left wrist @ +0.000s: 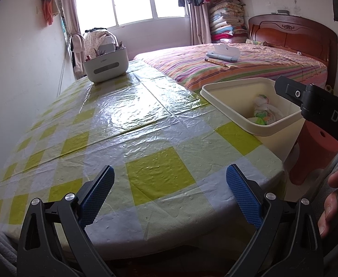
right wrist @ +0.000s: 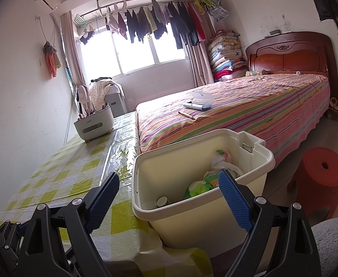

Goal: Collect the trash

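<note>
Your left tongs (left wrist: 170, 196) and right tongs (right wrist: 169, 204) both gape wide and empty, while the crumpled wrappers (right wrist: 215, 175) lie in the cream bin (right wrist: 146, 210) off the bench's (left wrist: 122, 120) right edge, directly under the right tongs, the nearer.

Two wrist views over the near end of the table, both facing the window.

The left wrist view sits low and close above the green-and-white checked plastic tablecloth (left wrist: 146, 124), left of the cream rectangular plastic bin (left wrist: 277, 129). The right wrist view looks from higher, directly over that bin (right wrist: 201, 217), down into it. Both share the bin, the tablecloth (right wrist: 60, 184), the striped bed (left wrist: 249, 67) (right wrist: 249, 113) and the window.
</note>
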Action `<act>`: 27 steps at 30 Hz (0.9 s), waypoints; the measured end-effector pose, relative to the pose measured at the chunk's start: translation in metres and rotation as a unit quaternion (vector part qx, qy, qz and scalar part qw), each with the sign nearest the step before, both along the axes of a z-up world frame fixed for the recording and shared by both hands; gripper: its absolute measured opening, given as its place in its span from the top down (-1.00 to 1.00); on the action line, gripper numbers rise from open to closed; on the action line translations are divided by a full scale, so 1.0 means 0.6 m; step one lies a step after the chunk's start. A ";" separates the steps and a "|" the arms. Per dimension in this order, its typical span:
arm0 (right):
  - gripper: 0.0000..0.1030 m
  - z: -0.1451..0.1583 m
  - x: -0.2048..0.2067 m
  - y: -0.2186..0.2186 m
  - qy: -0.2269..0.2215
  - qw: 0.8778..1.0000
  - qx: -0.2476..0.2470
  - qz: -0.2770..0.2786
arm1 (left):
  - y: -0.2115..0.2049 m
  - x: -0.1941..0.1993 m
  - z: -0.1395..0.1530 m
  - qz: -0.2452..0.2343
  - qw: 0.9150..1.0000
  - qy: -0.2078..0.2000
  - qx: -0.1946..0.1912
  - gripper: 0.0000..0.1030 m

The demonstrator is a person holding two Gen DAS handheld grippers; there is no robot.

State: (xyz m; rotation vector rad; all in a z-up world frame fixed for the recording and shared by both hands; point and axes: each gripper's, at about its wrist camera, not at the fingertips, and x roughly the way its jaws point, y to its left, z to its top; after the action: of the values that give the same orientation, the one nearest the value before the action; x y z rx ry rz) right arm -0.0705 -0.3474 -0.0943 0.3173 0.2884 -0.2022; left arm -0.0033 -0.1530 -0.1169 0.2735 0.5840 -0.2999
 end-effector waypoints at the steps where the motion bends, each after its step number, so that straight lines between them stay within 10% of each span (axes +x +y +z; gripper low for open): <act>1: -0.66 0.000 0.000 -0.001 0.000 1.000 0.000 0.000 | -0.001 0.000 0.000 -0.001 1.000 0.001 0.000 -0.86; 27: -0.66 -0.002 0.002 0.002 0.000 1.000 0.002 0.000 | -0.001 -0.007 0.007 -0.018 1.000 -0.006 -0.017 -0.87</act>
State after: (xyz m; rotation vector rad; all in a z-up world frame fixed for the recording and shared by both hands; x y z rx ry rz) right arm -0.0694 -0.3461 -0.0952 0.3211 0.2881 -0.2011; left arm -0.0075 -0.1537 -0.1127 0.2534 0.5625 -0.3420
